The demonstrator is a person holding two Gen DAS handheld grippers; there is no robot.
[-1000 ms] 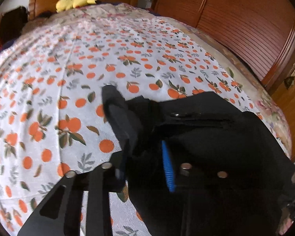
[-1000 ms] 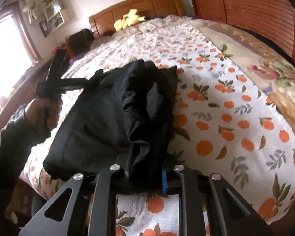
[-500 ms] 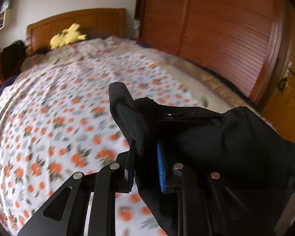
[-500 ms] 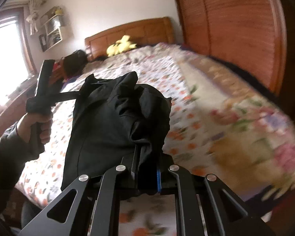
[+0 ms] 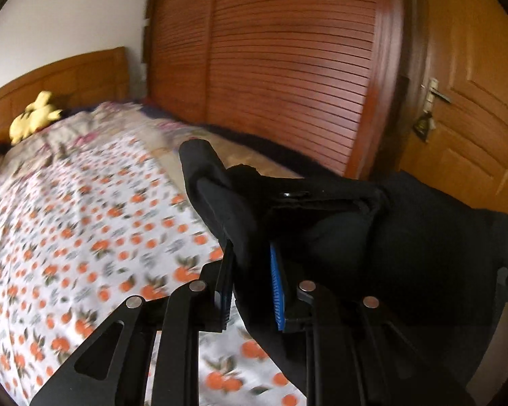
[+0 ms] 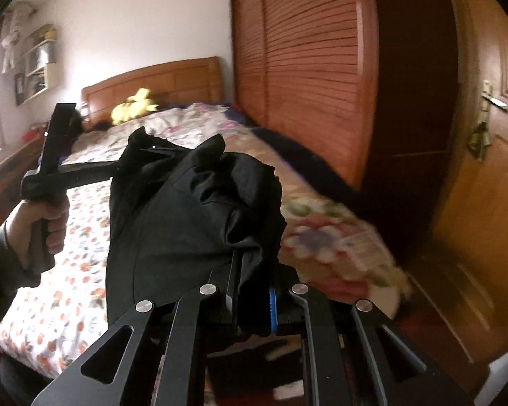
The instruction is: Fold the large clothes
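A large black garment point(image 5: 372, 237) hangs in the air between both grippers, above the bed's foot end. My left gripper point(image 5: 250, 284) is shut on one bunched edge of it. My right gripper point(image 6: 252, 301) is shut on another bunched edge, and the garment point(image 6: 186, 223) drapes down to its left. In the right wrist view the left gripper point(image 6: 118, 165) and the hand holding it show at the left, clamped on the garment's far corner.
The bed with an orange-print sheet point(image 5: 67, 237) lies below and to the left. A yellow plush toy point(image 5: 34, 118) sits by the headboard point(image 6: 159, 77). A louvred wooden wardrobe point(image 5: 288, 67) and a wooden door point(image 5: 474, 101) stand to the right.
Both grippers have lifted the black garment up off the bed and swung right toward the wardrobe and door. Both stay shut on it.
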